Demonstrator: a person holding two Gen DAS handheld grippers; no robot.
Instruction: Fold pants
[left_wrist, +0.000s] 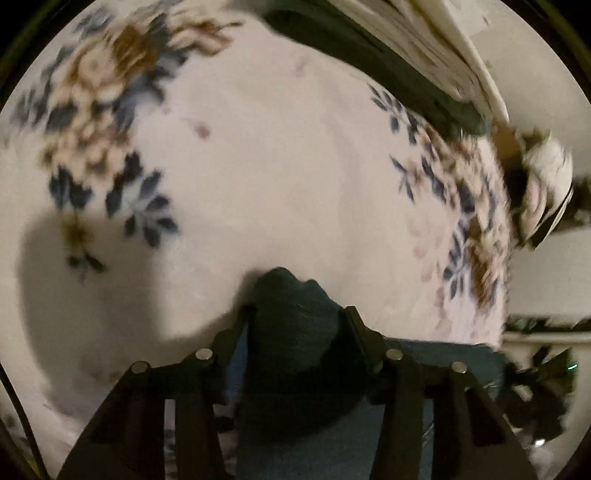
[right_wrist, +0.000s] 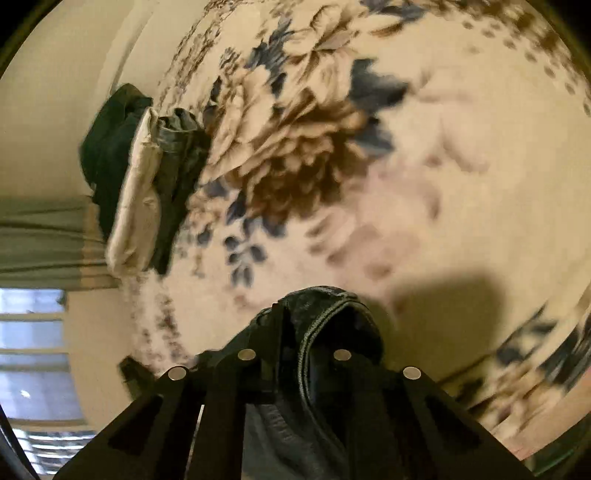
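Clearly each claw is pinching the dark denim pants (left_wrist: 295, 325): the left gripper (left_wrist: 297, 314) and right gripper (right_wrist: 314, 321) clamp bunched fabric between their fingers, above the floral bedspread (left_wrist: 277, 166).

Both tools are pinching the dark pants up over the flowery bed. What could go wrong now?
1. The left tool pinches only a small bunch of the pants, so the cloth might slip out.
2. The right tool grips the pants at a stitched edge; an uneven lift could make a crooked fold.
3. The pile of clothes lies on the bedspread; swinging pants might knock it.
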